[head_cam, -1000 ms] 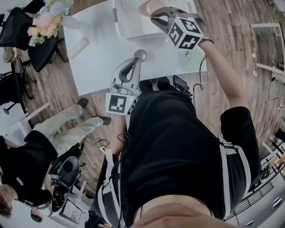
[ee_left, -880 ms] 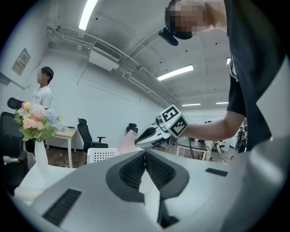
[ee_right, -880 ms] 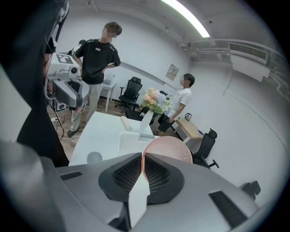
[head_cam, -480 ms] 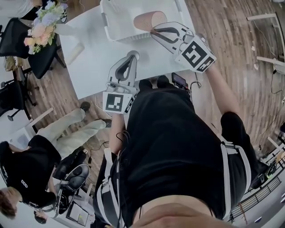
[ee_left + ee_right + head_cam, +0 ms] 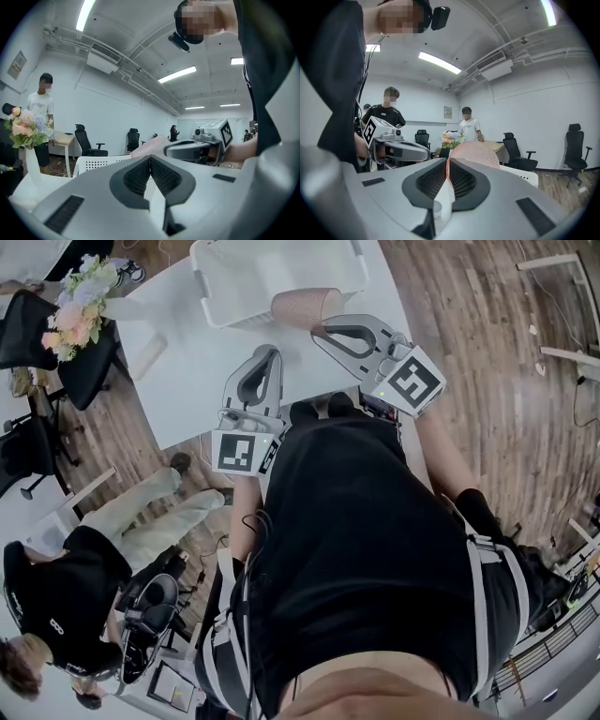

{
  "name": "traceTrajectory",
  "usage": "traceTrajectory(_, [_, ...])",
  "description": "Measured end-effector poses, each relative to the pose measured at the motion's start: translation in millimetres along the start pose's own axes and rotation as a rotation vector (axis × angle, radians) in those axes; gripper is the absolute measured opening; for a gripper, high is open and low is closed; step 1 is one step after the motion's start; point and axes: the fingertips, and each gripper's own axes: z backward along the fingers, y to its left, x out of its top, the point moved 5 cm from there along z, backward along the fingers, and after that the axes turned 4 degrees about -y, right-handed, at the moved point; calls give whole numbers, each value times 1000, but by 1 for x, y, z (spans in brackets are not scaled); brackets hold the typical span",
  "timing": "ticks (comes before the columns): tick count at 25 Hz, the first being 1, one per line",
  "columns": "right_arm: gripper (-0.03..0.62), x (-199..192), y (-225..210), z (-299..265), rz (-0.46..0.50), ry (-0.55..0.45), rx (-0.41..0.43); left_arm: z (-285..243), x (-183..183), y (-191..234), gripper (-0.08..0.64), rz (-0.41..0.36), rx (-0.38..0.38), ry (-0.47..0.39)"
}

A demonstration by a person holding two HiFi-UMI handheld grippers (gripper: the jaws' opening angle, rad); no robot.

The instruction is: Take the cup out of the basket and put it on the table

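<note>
Cup (image 5: 305, 307) in right tool (image 5: 319, 331)

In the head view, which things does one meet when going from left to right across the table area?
flowers → left gripper → cup → right gripper, its fingers shut on the cup. The basket spans several, so it is omitted.

I see a bouquet (image 5: 73, 315) at the far left, with a black chair (image 5: 19, 329) just beside it. On the wood floor (image 5: 487, 381), lower left, is a person (image 5: 56, 601) in black shirt and light trousers.
</note>
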Motion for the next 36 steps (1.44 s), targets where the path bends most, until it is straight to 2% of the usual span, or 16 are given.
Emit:
traceTrajectory(3, [34,-8,3,14,-70,-28,-9,-5,-1,-10,21,-3,0,-4])
traceTrajectory(6, [34,-16,3,24,-71,-16,5,-11,-1,-18,21,0,-3,-2])
traceTrajectory(10, [32,-11,1,24,-100,-75,-3,-17,-1,-20,21,-4,1,-5])
traceTrajectory(29, [31,-6,11,8,-98,-76,12,-1,1,-3,21,-11,27,-13])
traceTrajectory(36, [31,-10,17,10,-71,-20,35,7,5,-3,21,-11,33,-14])
